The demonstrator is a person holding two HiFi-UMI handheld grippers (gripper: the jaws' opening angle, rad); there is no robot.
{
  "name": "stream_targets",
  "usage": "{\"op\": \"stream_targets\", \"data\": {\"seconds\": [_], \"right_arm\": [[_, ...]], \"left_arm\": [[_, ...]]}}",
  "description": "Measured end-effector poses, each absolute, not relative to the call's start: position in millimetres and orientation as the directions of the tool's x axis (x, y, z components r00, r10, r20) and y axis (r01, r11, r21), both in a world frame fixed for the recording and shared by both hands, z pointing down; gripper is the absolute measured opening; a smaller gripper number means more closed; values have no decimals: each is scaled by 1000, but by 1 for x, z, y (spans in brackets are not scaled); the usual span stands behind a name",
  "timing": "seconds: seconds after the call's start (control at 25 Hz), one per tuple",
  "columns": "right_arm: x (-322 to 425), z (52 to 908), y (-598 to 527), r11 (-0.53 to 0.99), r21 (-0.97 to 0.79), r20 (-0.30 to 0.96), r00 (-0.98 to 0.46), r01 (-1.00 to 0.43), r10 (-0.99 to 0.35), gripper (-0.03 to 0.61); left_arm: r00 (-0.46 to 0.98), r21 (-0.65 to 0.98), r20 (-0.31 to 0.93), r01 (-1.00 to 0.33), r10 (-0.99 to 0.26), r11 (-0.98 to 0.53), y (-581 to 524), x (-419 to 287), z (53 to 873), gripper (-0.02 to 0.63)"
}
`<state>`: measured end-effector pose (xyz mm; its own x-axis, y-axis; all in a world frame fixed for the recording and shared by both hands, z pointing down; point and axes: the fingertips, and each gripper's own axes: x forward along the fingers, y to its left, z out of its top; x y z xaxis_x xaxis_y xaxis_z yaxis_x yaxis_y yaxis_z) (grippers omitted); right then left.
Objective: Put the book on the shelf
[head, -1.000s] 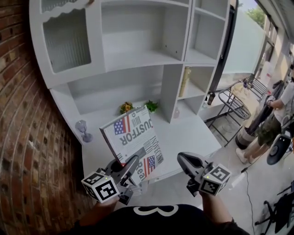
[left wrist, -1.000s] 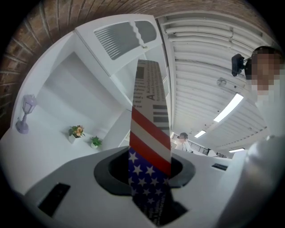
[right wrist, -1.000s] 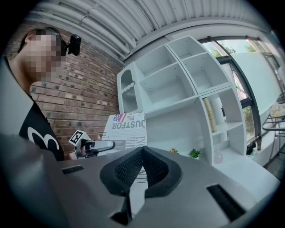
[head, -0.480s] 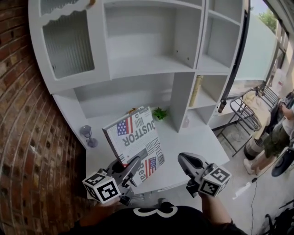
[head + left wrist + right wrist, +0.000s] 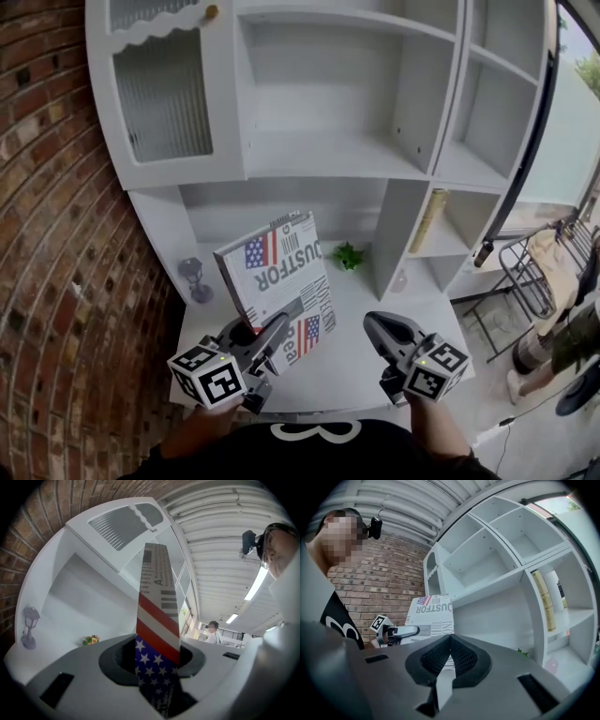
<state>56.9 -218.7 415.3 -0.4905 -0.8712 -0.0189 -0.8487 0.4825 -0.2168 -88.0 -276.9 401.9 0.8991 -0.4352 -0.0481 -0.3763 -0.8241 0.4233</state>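
Observation:
The book (image 5: 277,281), a box-like volume printed with newspaper text and US flags, stands tilted above the white desk surface (image 5: 361,347). My left gripper (image 5: 272,339) is shut on its lower edge; in the left gripper view the book's spine (image 5: 158,620) rises between the jaws. The white shelf unit (image 5: 328,150) with open compartments stands right behind it. My right gripper (image 5: 377,328) hovers to the right of the book, shut with nothing in it. In the right gripper view the book (image 5: 431,616) and the left gripper (image 5: 398,632) show at left of the shelves (image 5: 497,573).
A small grey lamp figure (image 5: 195,278) and a green plant (image 5: 349,255) stand on the desk at the back. A tall yellow book (image 5: 432,220) leans in the right lower compartment. A brick wall (image 5: 56,281) runs along the left. A metal rack (image 5: 525,272) stands at the right.
The view has shifted so the shelf unit sits more central and nearer. The book stays held in the left gripper, slightly higher against the shelf. The right gripper holds its place.

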Motion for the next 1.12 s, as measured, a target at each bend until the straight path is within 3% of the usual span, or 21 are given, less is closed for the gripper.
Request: {"op": "stream_targets", "data": {"seconds": [0.44, 1.12], "right_arm": [[87, 398, -250, 607, -196, -65, -607, -770, -792, 12], [132, 401, -253, 685, -185, -112, -678, -704, -727, 11]], "left_arm": [[839, 306, -73, -496, -540, -812, -296, -51, 351, 153], [747, 141, -198, -619, -635, -773, -335, -20, 221, 153]]}}
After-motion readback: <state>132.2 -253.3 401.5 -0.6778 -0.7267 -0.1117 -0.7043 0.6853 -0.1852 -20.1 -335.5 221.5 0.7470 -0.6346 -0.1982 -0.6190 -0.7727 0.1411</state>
